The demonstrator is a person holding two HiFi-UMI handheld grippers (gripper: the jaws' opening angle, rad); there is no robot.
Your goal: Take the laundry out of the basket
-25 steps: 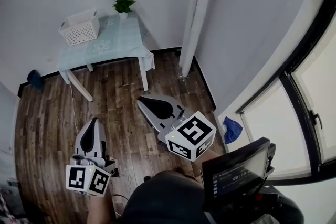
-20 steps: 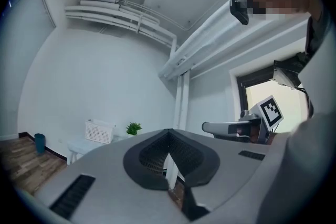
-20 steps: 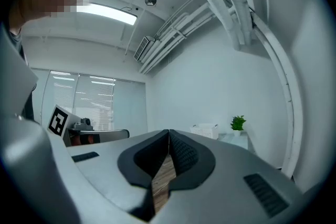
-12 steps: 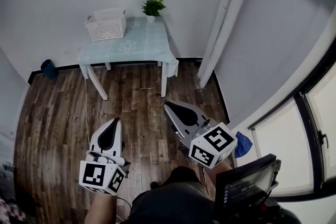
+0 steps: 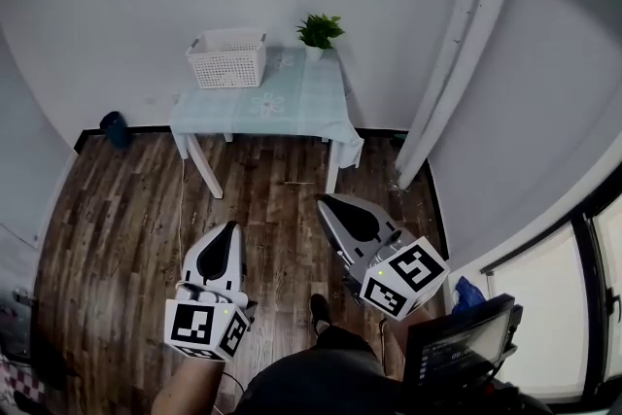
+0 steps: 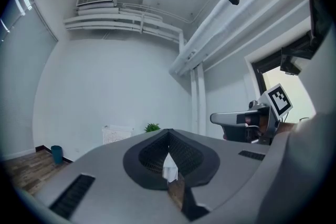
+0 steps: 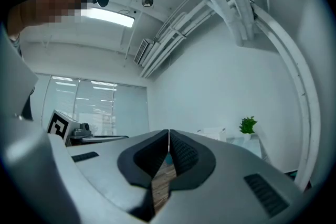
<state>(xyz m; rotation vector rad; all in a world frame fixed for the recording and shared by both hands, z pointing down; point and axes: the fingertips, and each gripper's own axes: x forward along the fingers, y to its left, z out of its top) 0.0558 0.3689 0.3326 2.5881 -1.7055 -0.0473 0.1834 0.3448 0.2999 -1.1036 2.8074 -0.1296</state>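
A white lattice laundry basket [image 5: 228, 59] stands on a small table [image 5: 292, 107] with a pale patterned cloth, against the far wall; what it holds I cannot make out. My left gripper [image 5: 231, 229] hovers over the wooden floor well short of the table, jaws shut and empty. My right gripper [image 5: 327, 202] hangs beside it, nearer the table's front right leg, also shut with nothing in it. The left gripper view shows the left gripper [image 6: 169, 131] closed, with the basket [image 6: 116, 134] small and far off. In the right gripper view the right gripper [image 7: 168, 134] is closed, the basket [image 7: 212, 134] beyond it.
A small potted plant [image 5: 319, 31] sits on the table's back right corner. White pipes [image 5: 457, 63] run down the right wall. A dark blue object [image 5: 114, 125] lies by the left wall, a blue cloth [image 5: 466, 293] near the window, and a thin cable [image 5: 182, 199] on the floor.
The table and basket have shifted right and lower in the head view, and look a little larger. Both grippers stay shut and keep their places in front of the person.
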